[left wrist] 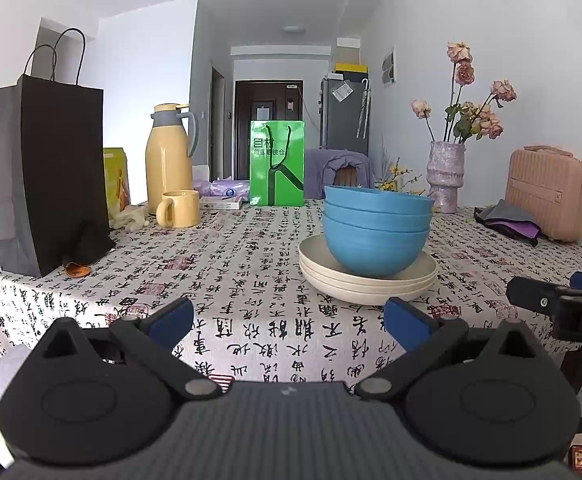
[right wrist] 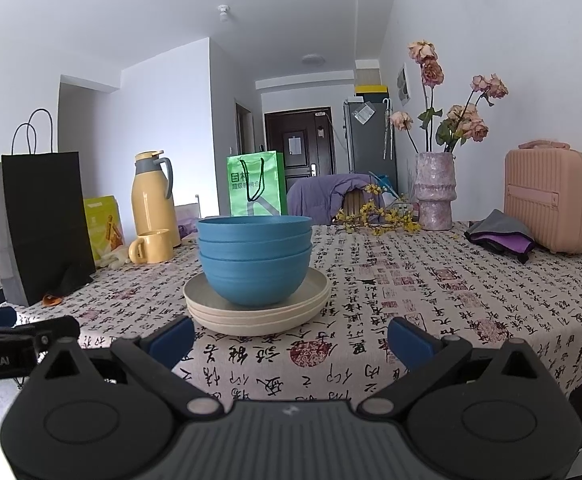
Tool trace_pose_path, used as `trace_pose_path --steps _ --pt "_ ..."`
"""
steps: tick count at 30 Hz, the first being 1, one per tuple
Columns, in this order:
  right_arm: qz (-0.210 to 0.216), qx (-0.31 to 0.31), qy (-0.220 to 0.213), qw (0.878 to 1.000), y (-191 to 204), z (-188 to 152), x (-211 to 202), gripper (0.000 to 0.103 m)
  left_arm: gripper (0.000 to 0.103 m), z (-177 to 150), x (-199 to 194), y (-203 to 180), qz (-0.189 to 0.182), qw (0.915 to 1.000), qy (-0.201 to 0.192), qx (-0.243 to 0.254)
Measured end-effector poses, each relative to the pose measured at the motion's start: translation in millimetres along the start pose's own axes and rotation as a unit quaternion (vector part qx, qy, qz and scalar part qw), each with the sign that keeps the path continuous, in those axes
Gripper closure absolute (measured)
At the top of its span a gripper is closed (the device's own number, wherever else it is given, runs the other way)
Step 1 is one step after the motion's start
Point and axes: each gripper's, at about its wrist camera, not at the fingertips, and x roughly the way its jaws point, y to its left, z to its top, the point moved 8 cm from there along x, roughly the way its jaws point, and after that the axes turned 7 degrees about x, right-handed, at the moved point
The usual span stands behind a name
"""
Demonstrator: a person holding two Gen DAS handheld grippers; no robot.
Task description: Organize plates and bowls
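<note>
Three blue bowls (left wrist: 375, 236) are sitting nested on a cream plate stack (left wrist: 367, 286), mid-table on the calligraphy tablecloth (left wrist: 231, 264). Left gripper (left wrist: 289, 322) and right gripper (right wrist: 291, 340) are hovering short of the stack, both jaws spread wide, gripping nothing.

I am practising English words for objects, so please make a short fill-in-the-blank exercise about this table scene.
1. The blue bowls are nested and stand on a stack of cream ____.
2. Both the left gripper and the right gripper have their jaws ____.
3. The yellow mug stands in front of the yellow ____.
4. The dried roses stand in a ____.

Missing words: plates; open; thermos; vase
</note>
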Motion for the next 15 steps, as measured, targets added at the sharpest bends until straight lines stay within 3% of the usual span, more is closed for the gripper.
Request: trace_pose_path --steps 15 --pt "0.0 0.002 -0.001 1.0 -1.9 1.6 1.7 0.0 0.0 -0.5 -1.7 1.2 0.003 1.0 -0.001 0.0"
